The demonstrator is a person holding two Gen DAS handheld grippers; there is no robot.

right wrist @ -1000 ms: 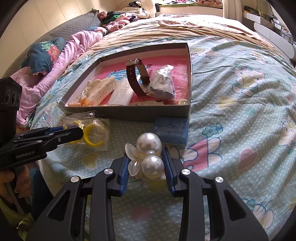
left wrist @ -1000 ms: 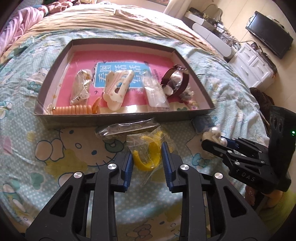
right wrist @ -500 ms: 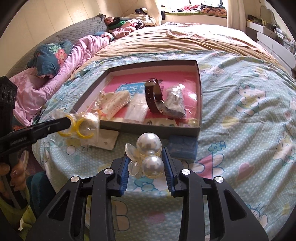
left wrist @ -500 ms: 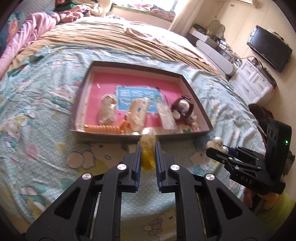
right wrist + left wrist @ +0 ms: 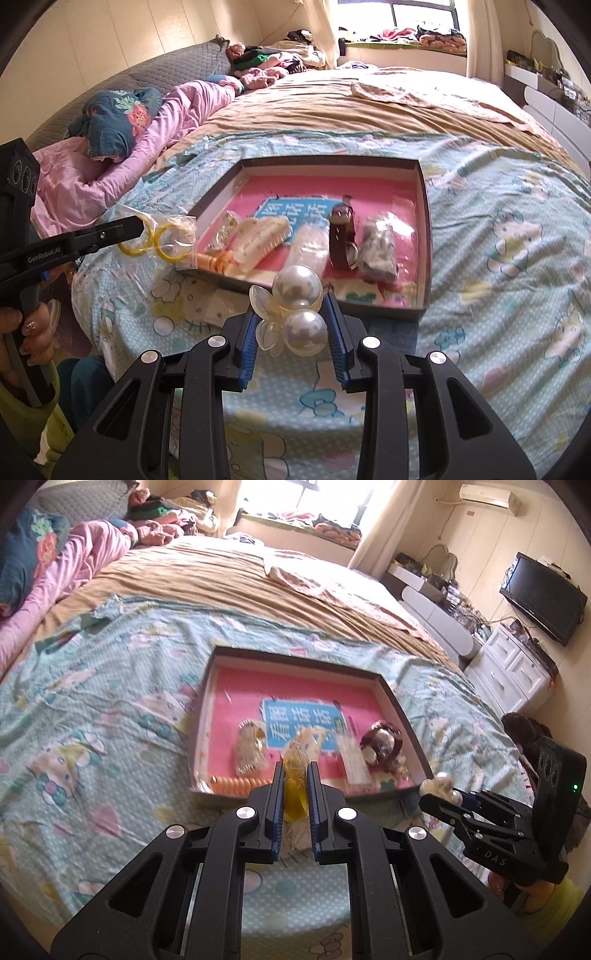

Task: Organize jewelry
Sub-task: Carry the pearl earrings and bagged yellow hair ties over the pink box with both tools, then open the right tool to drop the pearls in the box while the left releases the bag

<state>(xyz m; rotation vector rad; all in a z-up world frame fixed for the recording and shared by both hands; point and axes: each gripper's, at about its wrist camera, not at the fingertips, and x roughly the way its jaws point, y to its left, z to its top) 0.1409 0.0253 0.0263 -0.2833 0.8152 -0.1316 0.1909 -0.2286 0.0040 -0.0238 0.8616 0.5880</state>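
Observation:
My left gripper is shut on a clear bag of yellow rings and holds it in the air in front of the box; the bag also shows in the right wrist view. My right gripper is shut on a pearl hair clip, held above the bed before the box's near wall; the clip also shows in the left wrist view. The shallow box with a pink floor holds a brown watch, a cream claw clip, an orange coil tie and bagged pieces.
The box lies on a Hello Kitty bedsheet. Pink bedding and pillows lie at the left. A white dresser and a TV stand beyond the bed's right side. A small blue box edge lies by the box's near right corner.
My left gripper closed on the bag of yellow rings and lifted it off the sheet. Both grippers rose and drew back from the box. The right still holds the pearl clip.

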